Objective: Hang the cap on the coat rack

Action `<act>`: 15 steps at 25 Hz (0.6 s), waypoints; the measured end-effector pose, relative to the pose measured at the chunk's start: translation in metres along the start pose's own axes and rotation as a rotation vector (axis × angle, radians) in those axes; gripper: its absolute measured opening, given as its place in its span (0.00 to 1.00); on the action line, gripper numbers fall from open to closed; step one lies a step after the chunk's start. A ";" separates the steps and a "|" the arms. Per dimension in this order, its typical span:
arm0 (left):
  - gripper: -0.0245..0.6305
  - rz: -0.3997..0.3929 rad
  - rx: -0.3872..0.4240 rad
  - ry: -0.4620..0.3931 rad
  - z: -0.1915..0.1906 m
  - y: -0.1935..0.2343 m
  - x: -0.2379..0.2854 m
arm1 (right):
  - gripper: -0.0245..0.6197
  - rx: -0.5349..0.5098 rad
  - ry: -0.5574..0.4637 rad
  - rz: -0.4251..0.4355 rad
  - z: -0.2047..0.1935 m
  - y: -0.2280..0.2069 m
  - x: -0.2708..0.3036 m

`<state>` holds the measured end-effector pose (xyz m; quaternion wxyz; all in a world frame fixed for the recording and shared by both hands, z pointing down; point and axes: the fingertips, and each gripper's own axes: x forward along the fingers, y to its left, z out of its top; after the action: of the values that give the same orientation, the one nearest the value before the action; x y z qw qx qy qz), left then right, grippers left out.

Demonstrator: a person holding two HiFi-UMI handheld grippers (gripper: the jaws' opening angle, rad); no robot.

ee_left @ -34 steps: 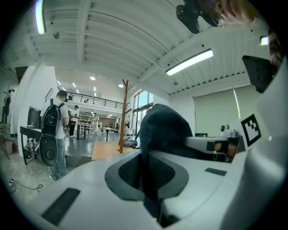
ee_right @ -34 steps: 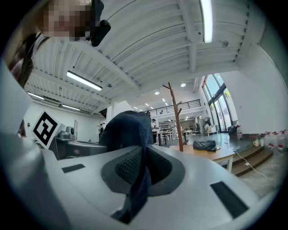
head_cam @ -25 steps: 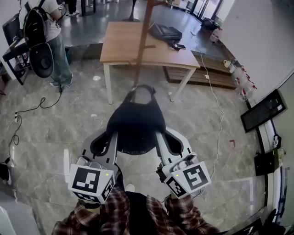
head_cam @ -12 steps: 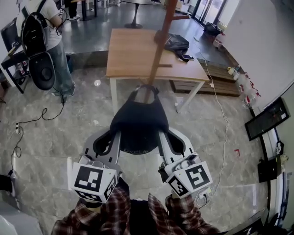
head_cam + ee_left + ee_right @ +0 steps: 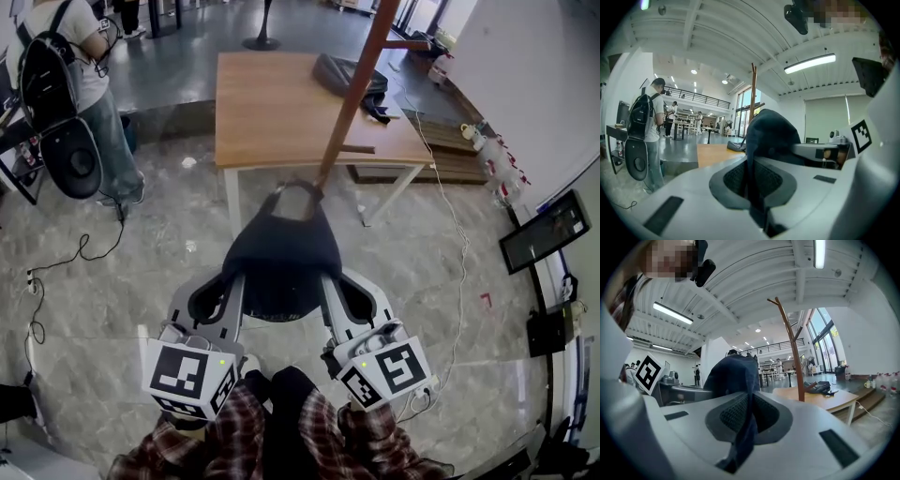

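The cap [image 5: 279, 258] is dark and hangs stretched between my two grippers, up in the air over the floor [image 5: 122, 272] and right in front of me, not yet on the coat rack [image 5: 352, 94]. Its back strap forms a loop at the far end, and from the head view that loop sits just at the lower part of the rack's brown pole; I cannot tell whether they touch. My left gripper [image 5: 232, 279] has its jaws closed on the cap's left edge, with the fabric pinched between the pads, and the crown bulges up beyond them. My right gripper [image 5: 328, 279] is clamped the same way on the right edge, a fold of cloth hanging down out of the pads. In the right gripper view the rack stands beyond the cap and to its right, with forked branches at the top. Behind the pole is a wooden table [image 5: 272, 103] with a dark bag [image 5: 342, 70] lying on it. Well off to the left a person [image 5: 89, 84] wearing a black backpack [image 5: 42, 66] stands, with a cable [image 5: 56, 272] trailing across the floor nearby.
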<state>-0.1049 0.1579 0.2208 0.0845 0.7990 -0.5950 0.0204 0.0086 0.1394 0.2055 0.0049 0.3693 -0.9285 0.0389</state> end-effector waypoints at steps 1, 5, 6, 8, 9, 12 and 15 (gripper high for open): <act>0.06 -0.007 -0.007 0.008 -0.002 0.003 0.006 | 0.07 0.005 0.010 -0.006 -0.003 -0.004 0.005; 0.06 -0.033 -0.027 0.041 -0.009 0.010 0.034 | 0.07 0.022 0.041 -0.034 -0.011 -0.024 0.021; 0.06 -0.040 -0.031 0.049 -0.010 0.010 0.040 | 0.07 0.027 0.048 -0.040 -0.013 -0.029 0.024; 0.06 -0.049 -0.037 0.062 -0.012 0.011 0.054 | 0.07 0.037 0.058 -0.047 -0.016 -0.041 0.030; 0.06 -0.052 -0.038 0.066 -0.012 0.012 0.062 | 0.07 0.040 0.060 -0.048 -0.017 -0.048 0.034; 0.06 -0.059 -0.031 0.071 -0.009 0.013 0.088 | 0.07 0.050 0.057 -0.051 -0.017 -0.070 0.045; 0.06 -0.068 -0.022 0.078 -0.006 0.011 0.116 | 0.07 0.062 0.058 -0.049 -0.016 -0.096 0.057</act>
<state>-0.0817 0.0459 0.2433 0.1170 0.8163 -0.5640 0.0422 0.0328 0.0324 0.2304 0.0210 0.3909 -0.9169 0.0783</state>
